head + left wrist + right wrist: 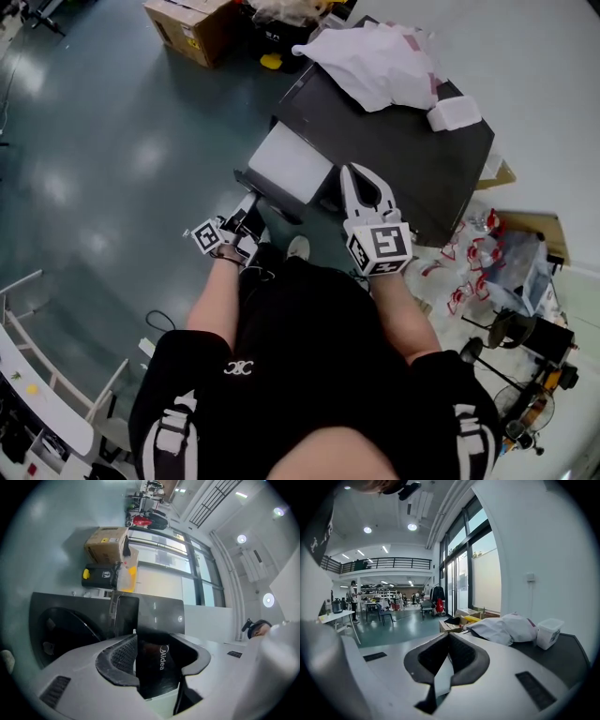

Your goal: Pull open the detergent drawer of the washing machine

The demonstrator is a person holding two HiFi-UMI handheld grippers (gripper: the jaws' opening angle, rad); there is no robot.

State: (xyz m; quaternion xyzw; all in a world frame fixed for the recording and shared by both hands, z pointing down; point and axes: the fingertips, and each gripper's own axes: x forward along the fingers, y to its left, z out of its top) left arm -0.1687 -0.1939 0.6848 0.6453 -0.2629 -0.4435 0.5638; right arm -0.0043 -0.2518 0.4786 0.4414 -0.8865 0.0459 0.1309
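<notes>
The dark grey washing machine (403,150) stands ahead of me. Its detergent drawer is pulled out, showing a white body (286,167) behind a dark front panel (267,200). My left gripper (251,211) is shut on that panel. In the left gripper view the black drawer front (159,667) with its brand lettering sits between the jaws of the left gripper (157,653), and the round door (65,630) lies to the left. My right gripper (364,178) hovers over the machine's front edge, shut and holding nothing. In its own view the right gripper (449,637) points across the machine's top (562,656).
A white cloth bundle (375,56) and a white tub (455,112) lie on the machine's top. A cardboard box (187,28) stands on the floor behind it. Red-and-white packets (478,253) litter the right side, and a white rack (47,394) is at lower left.
</notes>
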